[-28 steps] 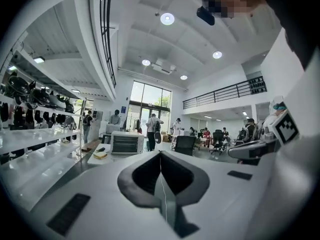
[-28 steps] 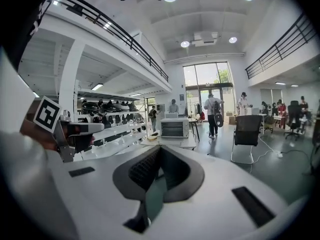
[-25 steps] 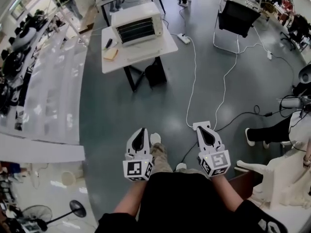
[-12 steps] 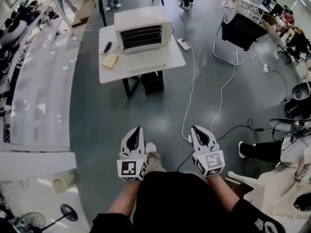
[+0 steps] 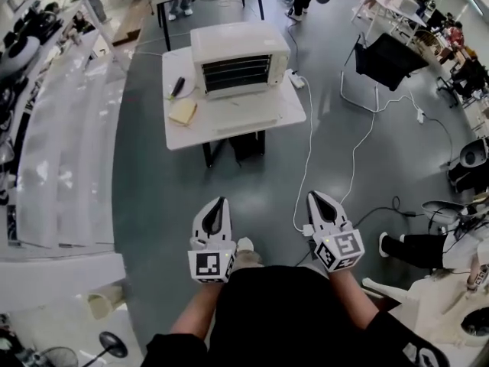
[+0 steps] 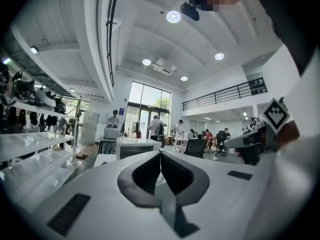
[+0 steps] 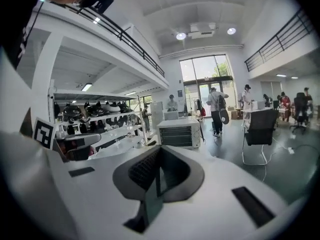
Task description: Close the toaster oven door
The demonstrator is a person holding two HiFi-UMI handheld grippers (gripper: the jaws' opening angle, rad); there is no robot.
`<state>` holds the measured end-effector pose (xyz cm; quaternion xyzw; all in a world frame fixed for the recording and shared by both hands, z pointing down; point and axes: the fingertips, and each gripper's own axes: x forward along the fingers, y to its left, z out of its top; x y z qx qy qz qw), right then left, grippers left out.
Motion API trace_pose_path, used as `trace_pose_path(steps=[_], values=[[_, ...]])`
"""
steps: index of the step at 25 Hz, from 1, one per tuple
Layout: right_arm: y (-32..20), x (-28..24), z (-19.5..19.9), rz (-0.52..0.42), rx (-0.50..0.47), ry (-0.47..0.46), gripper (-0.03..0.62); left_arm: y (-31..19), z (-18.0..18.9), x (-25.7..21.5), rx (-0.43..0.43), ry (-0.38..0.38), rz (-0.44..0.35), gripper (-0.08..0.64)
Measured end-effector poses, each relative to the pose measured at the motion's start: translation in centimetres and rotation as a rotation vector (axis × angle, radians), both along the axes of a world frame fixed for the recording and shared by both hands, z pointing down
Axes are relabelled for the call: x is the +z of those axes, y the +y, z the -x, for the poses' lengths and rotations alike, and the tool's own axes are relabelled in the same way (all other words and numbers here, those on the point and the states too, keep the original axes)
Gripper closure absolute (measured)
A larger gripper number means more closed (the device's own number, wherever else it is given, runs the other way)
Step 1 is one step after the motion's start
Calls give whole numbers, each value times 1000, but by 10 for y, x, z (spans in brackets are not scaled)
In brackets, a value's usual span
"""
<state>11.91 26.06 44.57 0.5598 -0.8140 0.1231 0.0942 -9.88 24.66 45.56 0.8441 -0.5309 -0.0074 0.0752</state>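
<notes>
Nearest the camera, both forearms are held out from the waist, side by side. The left hand-held gripper [image 5: 220,202] points level and the right hand-held gripper [image 5: 316,197] tips slightly down, both aimed at the far desk. Each one has its jaws pressed together with nothing pinched between them, and the gripper views show the same.

A shoe [image 5: 244,245] pokes out between them. Past that it's bare grey floor [image 5: 191,182], pretty open straight ahead. A white cable [image 5: 308,151] snakes along the right side of that lane, and a long run of shelving [image 5: 61,144] fences in the left.

The desk [image 5: 229,117] stands well apart from the grippers. The toaster oven [image 5: 233,58] sits at its far side, front facing this way with the rack bars showing. I can't tell how the door stands. A yellow pad [image 5: 183,112] lies left of it. A black chair [image 5: 386,61] is far right.
</notes>
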Motion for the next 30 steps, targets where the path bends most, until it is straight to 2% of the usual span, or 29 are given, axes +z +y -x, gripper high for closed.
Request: trace_pose_path(steps=[3, 9, 17, 21, 25, 30], values=[[-17, 3, -4, 7, 44, 15, 571, -16, 7, -4, 19, -2, -17, 541], [-32, 6, -5, 7, 94, 61, 571, -37, 23, 6, 35, 11, 5, 541], [-52, 11, 26, -4, 8, 162, 571, -42, 41, 15, -4, 59, 34, 541], [-72, 17, 42, -5, -47, 160, 571, -48, 49, 24, -39, 59, 45, 541], [-107, 28, 48, -2, -105, 154, 571, -65, 52, 35, -80, 43, 61, 541], [-180, 33, 60, -18, -176, 125, 571, -115, 59, 48, -148, 25, 81, 541]])
